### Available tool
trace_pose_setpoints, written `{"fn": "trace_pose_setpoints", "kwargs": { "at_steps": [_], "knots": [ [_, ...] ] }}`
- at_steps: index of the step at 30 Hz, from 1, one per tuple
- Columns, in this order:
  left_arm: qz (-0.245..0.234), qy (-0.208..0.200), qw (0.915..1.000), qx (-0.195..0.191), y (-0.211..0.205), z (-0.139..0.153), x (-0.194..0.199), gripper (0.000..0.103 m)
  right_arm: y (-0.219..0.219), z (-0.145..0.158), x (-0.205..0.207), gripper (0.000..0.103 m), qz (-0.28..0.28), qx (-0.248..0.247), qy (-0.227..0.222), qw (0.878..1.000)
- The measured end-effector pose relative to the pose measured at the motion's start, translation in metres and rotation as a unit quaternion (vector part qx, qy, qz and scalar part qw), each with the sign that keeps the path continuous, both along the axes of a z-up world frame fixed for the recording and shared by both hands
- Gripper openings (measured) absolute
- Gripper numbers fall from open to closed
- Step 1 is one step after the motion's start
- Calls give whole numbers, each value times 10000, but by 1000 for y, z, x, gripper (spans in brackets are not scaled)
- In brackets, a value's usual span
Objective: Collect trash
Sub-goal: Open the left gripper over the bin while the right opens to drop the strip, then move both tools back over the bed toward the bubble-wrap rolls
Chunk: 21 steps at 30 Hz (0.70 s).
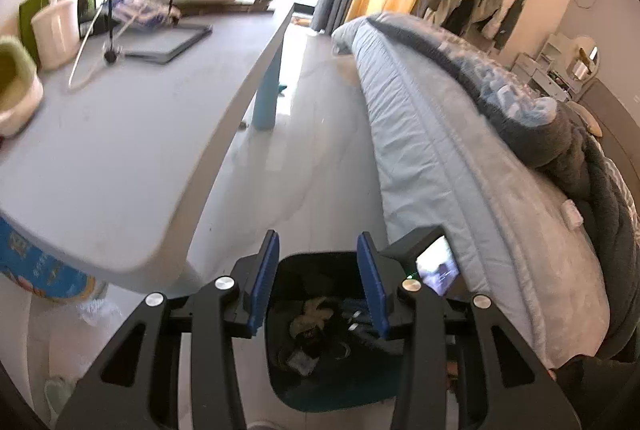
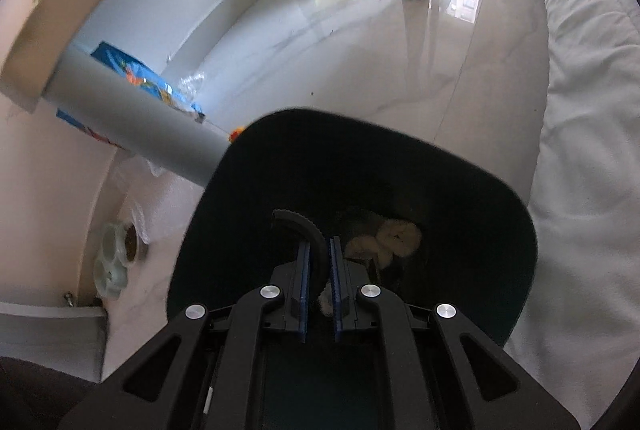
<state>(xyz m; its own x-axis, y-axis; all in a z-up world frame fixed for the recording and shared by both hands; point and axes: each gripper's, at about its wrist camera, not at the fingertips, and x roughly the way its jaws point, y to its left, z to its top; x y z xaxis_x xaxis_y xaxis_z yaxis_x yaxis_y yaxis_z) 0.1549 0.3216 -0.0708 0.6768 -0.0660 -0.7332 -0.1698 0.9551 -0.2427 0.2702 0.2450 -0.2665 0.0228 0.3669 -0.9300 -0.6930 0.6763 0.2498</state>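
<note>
Our right gripper [image 2: 318, 250] pinches a curved black ridged piece [image 2: 304, 230], perhaps a broken plastic part, directly above the open mouth of the dark bin [image 2: 360, 166]. The piece's long axis runs forward and arcs left past the fingers, so release should drop it straight in. Our left gripper [image 1: 318, 270] hovers over the same bin [image 1: 320, 350] with fingers spread, holding nothing. The bin stands on the pale tiled floor [image 2: 340, 50] between the worktop [image 1: 120, 150] corner and the bed [image 1: 460, 170].
</note>
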Motion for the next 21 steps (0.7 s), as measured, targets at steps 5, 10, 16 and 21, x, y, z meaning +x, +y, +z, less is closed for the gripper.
{"fn": "trace_pose_setpoints", "kwargs": {
  "at_steps": [5,10,16,21],
  "knots": [
    [-29,-200,9998,35,-7,15,1,43,1,-8,-8,10,92,-228,81,9997],
    [25,-347,9994,-9,-10,27,3,43,-1,-1,-16,13,232,-304,73,9992],
    [5,-524,9986,85,-21,43,7,44,-4,21,-22,51,251,-105,-152,9995],
    [6,-726,9973,88,-30,55,10,45,-8,47,-26,51,320,120,-387,9987]
  ]
}}
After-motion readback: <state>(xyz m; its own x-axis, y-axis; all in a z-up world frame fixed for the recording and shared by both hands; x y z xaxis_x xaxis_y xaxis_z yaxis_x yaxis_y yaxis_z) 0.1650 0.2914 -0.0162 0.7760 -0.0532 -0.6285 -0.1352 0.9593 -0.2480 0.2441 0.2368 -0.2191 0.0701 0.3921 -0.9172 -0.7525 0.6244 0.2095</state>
